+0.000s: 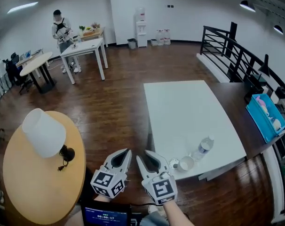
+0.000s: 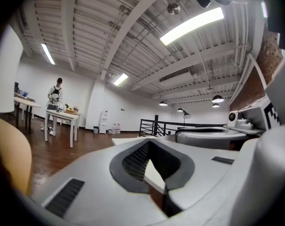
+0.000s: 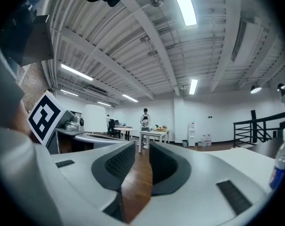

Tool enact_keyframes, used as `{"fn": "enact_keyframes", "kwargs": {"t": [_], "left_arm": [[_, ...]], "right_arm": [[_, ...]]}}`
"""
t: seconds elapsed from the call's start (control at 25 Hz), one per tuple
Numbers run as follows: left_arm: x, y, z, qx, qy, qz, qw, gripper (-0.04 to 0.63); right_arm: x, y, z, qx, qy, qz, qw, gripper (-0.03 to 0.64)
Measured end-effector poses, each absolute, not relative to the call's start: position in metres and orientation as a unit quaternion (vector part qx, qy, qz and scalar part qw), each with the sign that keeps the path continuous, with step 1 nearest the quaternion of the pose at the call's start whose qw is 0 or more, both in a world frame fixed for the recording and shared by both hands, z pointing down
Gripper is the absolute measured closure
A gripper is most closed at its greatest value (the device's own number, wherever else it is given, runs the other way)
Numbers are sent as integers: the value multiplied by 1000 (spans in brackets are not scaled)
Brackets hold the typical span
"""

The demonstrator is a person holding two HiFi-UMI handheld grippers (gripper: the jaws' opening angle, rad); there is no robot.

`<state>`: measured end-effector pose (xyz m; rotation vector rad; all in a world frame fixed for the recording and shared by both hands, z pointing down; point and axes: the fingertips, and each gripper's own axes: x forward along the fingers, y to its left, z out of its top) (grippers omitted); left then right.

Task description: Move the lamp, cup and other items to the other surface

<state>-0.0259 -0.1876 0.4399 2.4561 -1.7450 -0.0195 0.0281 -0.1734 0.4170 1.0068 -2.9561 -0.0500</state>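
Note:
A white-shaded lamp (image 1: pixel 44 132) lies tipped on the round wooden table (image 1: pixel 34 192) at the left. On the white rectangular table (image 1: pixel 185 112), near its front edge, are a white cup (image 1: pixel 186 163), a small white item (image 1: pixel 174 164) beside it and a clear bottle (image 1: pixel 203 148). Both grippers hover over the floor between the two tables. My left gripper (image 1: pixel 128 151) is shut and holds nothing. My right gripper (image 1: pixel 142 154) has its jaws close together with a narrow gap (image 3: pixel 142 147) and nothing in it. The right gripper view shows the bottle (image 3: pixel 281 159) at the far right.
A black railing (image 1: pixel 241 55) runs along the right side, with a dark desk and a blue bin (image 1: pixel 267 117) beside it. A person (image 1: pixel 60 27) stands at a far white table (image 1: pixel 83 48). Wood floor lies between the tables. A screen (image 1: pixel 105 215) sits at the bottom edge.

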Motion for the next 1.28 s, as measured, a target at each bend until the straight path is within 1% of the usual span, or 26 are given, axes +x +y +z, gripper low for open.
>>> {"fn": "enact_keyframes", "kwargs": {"t": [0.16, 0.36, 0.52, 0.68, 1.08, 1.12, 1.16, 1.28], "left_arm": [[-84, -169, 422, 786, -615, -27, 62, 584], [-128, -143, 413, 763, -644, -22, 47, 584], [-147, -127, 416, 748, -662, -19, 47, 584], [-159, -116, 424, 732, -680, -6, 55, 584], [-191, -91, 423, 676, -736, -15, 36, 584], [-194, -89, 423, 666, -745, -12, 35, 584], [-197, -87, 423, 655, -754, -9, 35, 584], [-209, -78, 426, 623, -782, -5, 29, 584]], "right_arm": [[-28, -157, 407, 276, -961, -16, -6, 538], [-71, -143, 405, 240, -970, -17, -32, 538], [-93, -131, 410, 212, -977, -4, -29, 538], [-108, -125, 412, 188, -981, -2, -44, 538], [-144, -109, 422, 115, -993, 14, -37, 537], [-147, -108, 423, 106, -994, 16, -35, 533], [-151, -107, 425, 94, -995, 19, -30, 495], [-166, -102, 429, 55, -998, 27, -29, 489]]}}
